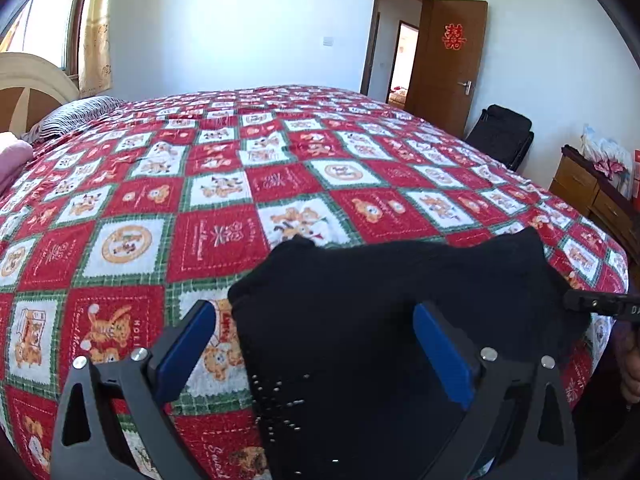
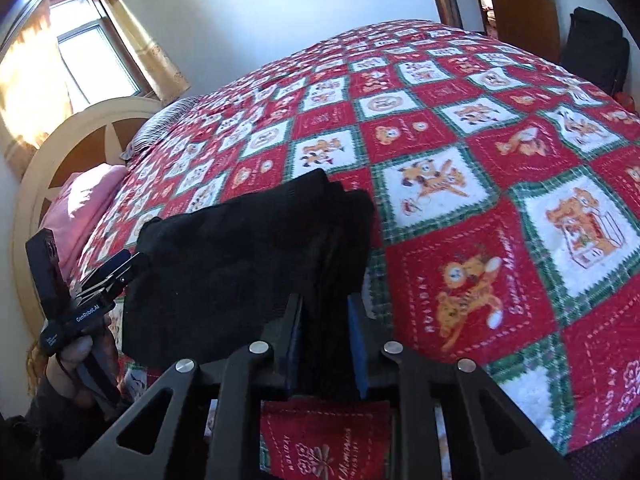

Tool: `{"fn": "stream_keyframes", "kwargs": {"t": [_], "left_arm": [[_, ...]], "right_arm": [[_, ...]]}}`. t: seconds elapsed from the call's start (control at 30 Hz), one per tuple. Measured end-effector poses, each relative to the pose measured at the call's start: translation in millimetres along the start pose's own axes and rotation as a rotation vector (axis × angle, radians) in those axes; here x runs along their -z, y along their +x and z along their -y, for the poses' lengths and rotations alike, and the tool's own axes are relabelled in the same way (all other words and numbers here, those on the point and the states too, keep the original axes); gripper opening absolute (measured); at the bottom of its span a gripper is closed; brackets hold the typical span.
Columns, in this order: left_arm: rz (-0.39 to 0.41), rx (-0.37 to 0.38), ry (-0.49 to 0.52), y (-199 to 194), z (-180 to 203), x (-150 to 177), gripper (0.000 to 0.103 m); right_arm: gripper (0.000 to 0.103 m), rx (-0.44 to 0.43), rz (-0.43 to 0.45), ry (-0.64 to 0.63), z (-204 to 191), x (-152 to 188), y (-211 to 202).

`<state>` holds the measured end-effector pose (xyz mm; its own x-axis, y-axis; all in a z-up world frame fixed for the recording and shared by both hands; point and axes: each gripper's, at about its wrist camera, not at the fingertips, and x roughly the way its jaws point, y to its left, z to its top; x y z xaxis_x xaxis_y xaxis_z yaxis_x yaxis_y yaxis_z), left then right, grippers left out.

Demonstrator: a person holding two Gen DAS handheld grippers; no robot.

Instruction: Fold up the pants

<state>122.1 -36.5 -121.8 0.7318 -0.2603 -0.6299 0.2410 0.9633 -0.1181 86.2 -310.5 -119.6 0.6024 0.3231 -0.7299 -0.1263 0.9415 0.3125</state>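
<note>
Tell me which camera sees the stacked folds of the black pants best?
The right wrist view. There the black pants show their layered edge, running down between the right hand-held gripper pads, which are closed on it. The left wrist view shows the pants only as a flat dark shape, no layers, beneath the open left hand-held gripper.

Bed's got a red, white and green checkered quilt (image 1: 224,184) with cartoon animals. Striped pillow (image 1: 76,116) and pink bedding (image 1: 14,158) sit at the headboard (image 2: 60,148) end. Brown door (image 1: 452,64) open, black chair (image 1: 504,136) just beside it.
</note>
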Motion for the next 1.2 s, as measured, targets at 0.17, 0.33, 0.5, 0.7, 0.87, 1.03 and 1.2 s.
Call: {"fn": "stream_keyframes", "kwargs": {"t": [0.17, 0.33, 0.5, 0.7, 0.87, 1.03, 1.2], "left_arm": [[-0.028, 0.009, -0.002, 5.3, -1.6, 9.3, 0.102], [-0.023, 0.002, 0.006, 3.3, 0.7, 9.2, 0.102], [-0.034, 0.003, 0.019, 6.2, 5.8, 10.1, 0.102], [-0.038, 0.004, 0.03, 4.8, 7.6, 10.6, 0.103], [-0.046, 0.009, 0.024, 5.8, 8.0, 11.3, 0.103], [-0.042, 0.009, 0.028, 5.6, 6.7, 11.2, 0.103], [-0.068, 0.041, 0.01, 15.6, 1.1, 16.8, 0.103]], "right_arm": [[0.023, 0.036, -0.019, -0.006, 4.1, 0.2, 5.5], [0.051, 0.176, 0.056, -0.097, -11.2, -6.1, -6.1], [0.053, 0.1, 0.124, -0.132, -32.3, -26.7, -6.3], [0.035, 0.057, 0.022, -0.009, -15.8, -34.3, 31.7], [0.011, 0.053, 0.066, -0.029, -13.3, -31.5, 12.6], [0.01, 0.151, 0.072, -0.076, -16.3, -31.4, 9.7], [0.011, 0.172, 0.023, -0.088, -6.1, -27.7, 28.7]]}}
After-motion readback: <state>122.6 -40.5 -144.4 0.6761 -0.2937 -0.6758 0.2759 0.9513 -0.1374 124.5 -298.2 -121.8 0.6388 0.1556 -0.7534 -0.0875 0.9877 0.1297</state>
